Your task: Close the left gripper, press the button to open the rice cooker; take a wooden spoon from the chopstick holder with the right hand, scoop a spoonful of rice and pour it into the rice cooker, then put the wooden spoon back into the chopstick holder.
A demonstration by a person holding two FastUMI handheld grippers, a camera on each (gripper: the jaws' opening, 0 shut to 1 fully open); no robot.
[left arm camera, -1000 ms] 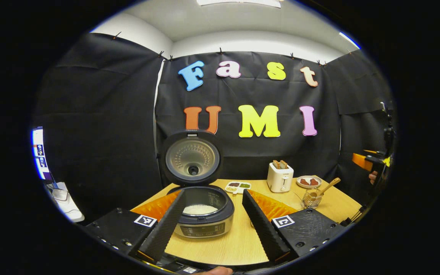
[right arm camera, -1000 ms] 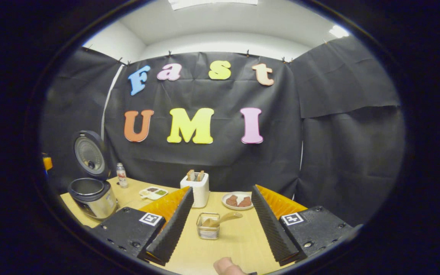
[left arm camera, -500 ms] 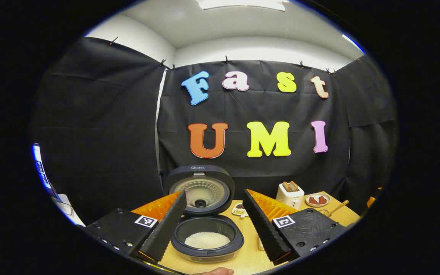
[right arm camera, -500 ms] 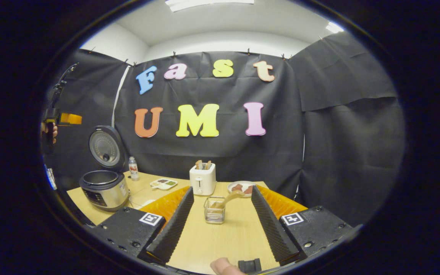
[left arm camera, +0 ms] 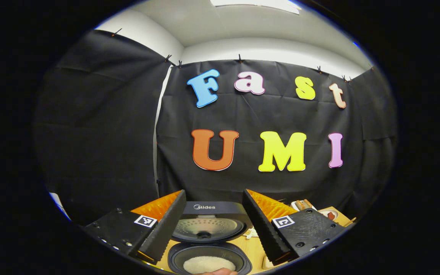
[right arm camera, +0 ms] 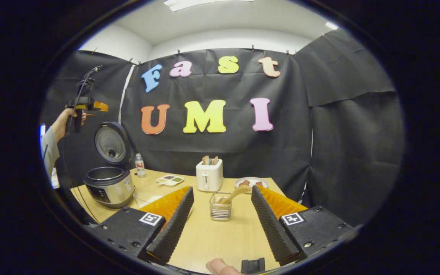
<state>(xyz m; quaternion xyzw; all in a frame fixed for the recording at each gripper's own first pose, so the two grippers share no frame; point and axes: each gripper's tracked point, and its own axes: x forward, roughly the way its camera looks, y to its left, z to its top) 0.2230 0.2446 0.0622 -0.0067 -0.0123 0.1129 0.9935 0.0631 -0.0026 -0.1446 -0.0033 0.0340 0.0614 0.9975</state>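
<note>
Far left in the right gripper view: left tool (right arm camera: 101,105) held high above the rice cooker (right arm camera: 110,186), lid up, white rice (left arm camera: 209,264) in the pot; fingers spread wide in its own view. Centre: chopstick holder (right arm camera: 220,207) on the table (right arm camera: 212,240), dead ahead between the parted fingers of the right tool (right arm camera: 220,223), nothing gripped. Wooden spoon (right arm camera: 235,194) standing in it, handle slanting up and right. Right tool clearly nearer; a straight reach forward likely.

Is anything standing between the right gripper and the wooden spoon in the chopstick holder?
Nothing visible. The right gripper is open, and bare table runs straight ahead between its fingers to the chopstick holder, where the wooden spoon leans up and right. The toaster stands behind it.
</note>
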